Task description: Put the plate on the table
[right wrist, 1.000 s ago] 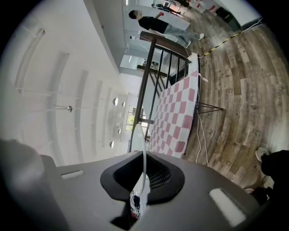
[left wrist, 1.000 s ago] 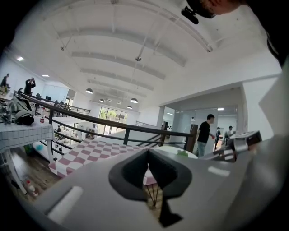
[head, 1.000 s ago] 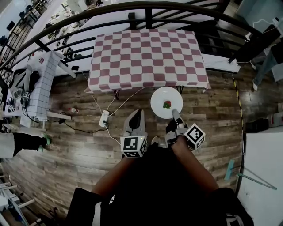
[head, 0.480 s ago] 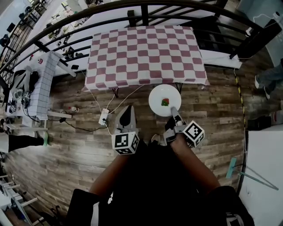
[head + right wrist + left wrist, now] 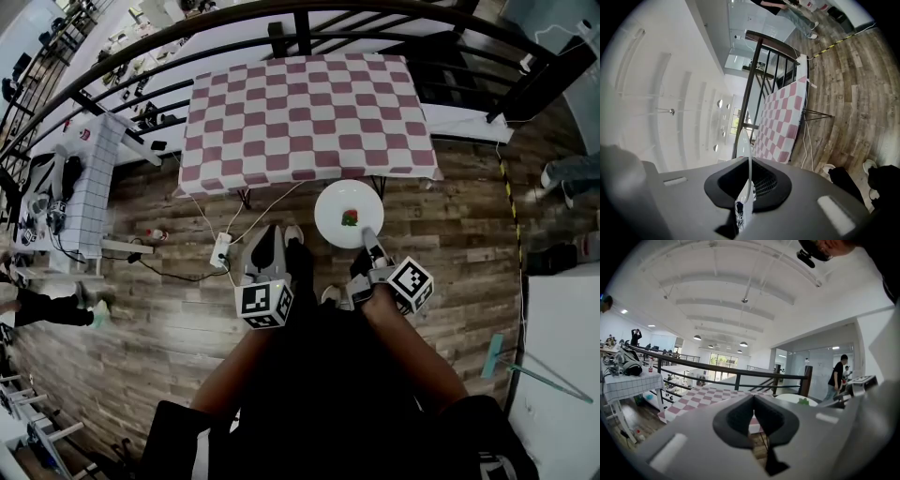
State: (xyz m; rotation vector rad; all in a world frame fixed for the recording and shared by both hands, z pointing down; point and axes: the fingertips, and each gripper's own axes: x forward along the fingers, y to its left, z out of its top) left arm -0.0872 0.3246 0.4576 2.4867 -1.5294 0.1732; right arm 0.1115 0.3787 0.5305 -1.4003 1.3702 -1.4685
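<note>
A white plate [image 5: 337, 204] with a small red and green piece of food [image 5: 351, 217] on it hangs over the wood floor, just short of the table's near edge. My right gripper [image 5: 367, 234] is shut on the plate's near rim. In the right gripper view the plate [image 5: 746, 154] shows edge-on, clamped in my right gripper [image 5: 746, 190]. The table [image 5: 305, 112] wears a pink and white checked cloth and carries nothing. My left gripper [image 5: 267, 234] is shut and holds nothing, left of the plate. In its own view, my left gripper [image 5: 753, 414] points toward the table [image 5: 705, 397] and the plate [image 5: 787, 399].
A black railing [image 5: 141, 52] curves behind the table. A power strip [image 5: 221, 250] with cables lies on the floor by the table's left leg. A small table with a grid cloth [image 5: 94, 178] stands at left. My shoe [image 5: 296, 242] is beside the left gripper. A person's legs [image 5: 567, 171] show at right.
The left gripper has drifted left and toward me. My shoe has come forward beside it. The table sits slightly nearer in view, and the plate stays in the right gripper.
</note>
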